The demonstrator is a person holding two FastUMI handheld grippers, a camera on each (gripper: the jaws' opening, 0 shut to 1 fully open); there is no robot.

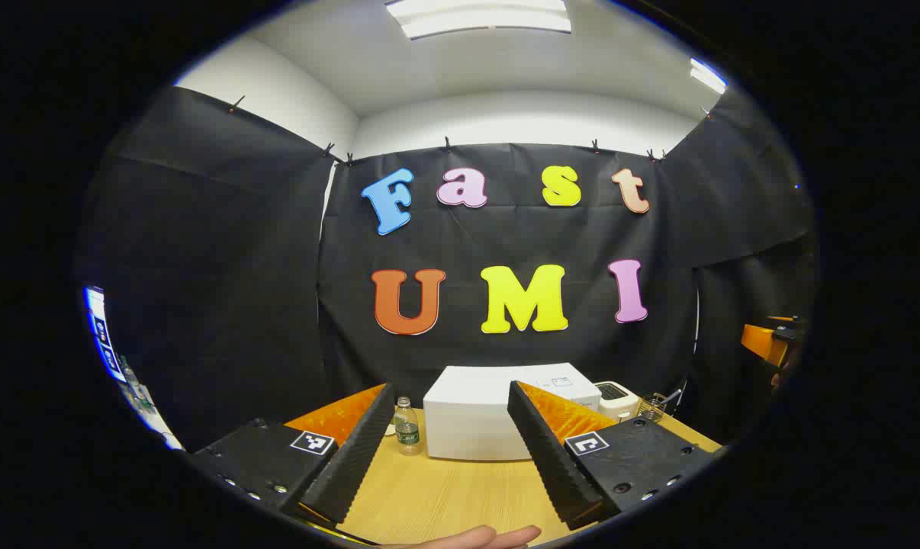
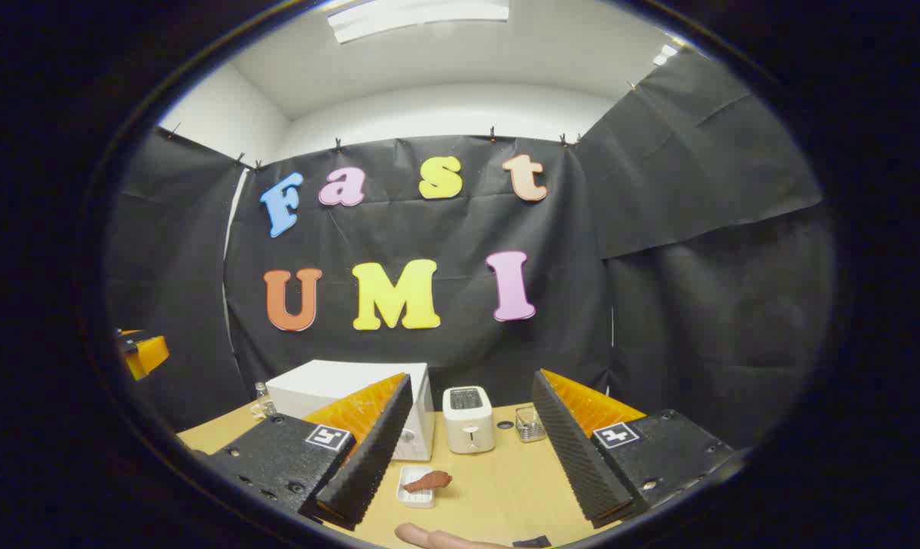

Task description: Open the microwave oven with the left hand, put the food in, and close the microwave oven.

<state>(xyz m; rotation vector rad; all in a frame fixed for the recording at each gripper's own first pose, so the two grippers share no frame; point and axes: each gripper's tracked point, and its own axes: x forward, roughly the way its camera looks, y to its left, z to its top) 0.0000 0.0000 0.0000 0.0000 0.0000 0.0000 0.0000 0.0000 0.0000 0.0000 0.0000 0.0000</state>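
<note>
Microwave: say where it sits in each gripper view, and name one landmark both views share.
Left gripper view: the microwave sits low at centre, between the gripper's fingers, at the table's back.
Right gripper view: the microwave sits low, left of centre, partly behind the near left finger.
Shared landmark: the toaster stands just right of it in both.

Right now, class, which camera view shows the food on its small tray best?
The right gripper view: the brown food lies in plain sight on its white tray, in front of the microwave. The left gripper view gives the microwave, but no food that I can make out.
</note>
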